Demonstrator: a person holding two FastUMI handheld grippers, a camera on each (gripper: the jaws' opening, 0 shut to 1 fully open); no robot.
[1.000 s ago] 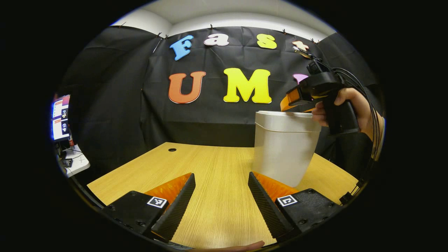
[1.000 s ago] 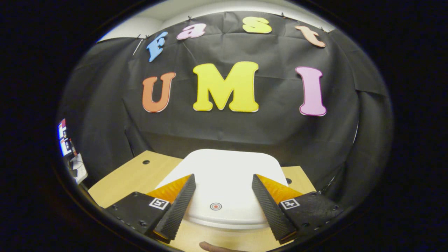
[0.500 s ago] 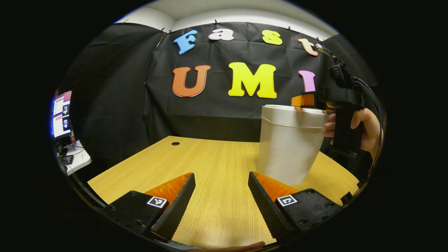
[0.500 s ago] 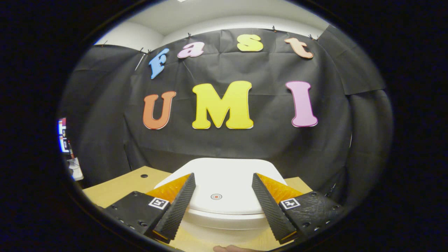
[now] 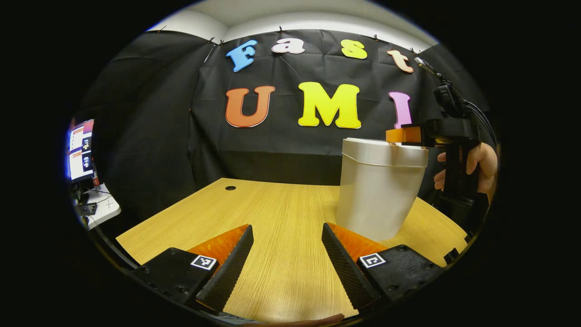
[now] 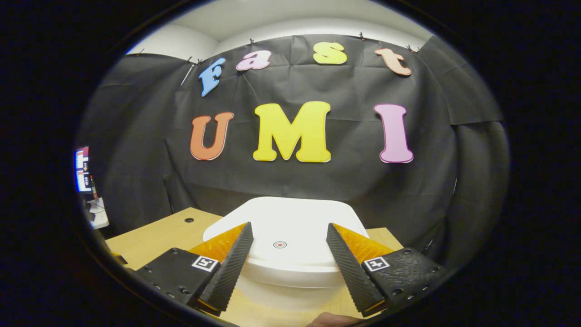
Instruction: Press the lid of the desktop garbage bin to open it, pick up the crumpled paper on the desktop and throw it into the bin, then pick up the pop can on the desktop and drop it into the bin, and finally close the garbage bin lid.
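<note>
The white garbage bin (image 5: 379,190) stands on the wooden desk (image 5: 272,213), right of centre in the left gripper view, its lid (image 6: 286,229) down. A small red-ringed mark (image 6: 280,245) sits on the lid top. My right gripper (image 6: 287,234) is open, its fingers (image 6: 231,263) level just above the lid's near edge; it also appears beside the bin's top, held by a hand (image 5: 472,165). My left gripper (image 5: 287,234) is open over bare desk, left of the bin's base, with nothing between its fingers.
A cable hole (image 5: 230,187) lies near the desk's far left edge. A side table with a monitor (image 5: 81,150) stands off to the left beyond the desk. Black cloth wall closes the back.
The right gripper has levelled out and drawn back toward the bin's near edge, from tilted down over the lid. The bin lid stays shut. My left gripper has barely shifted.
</note>
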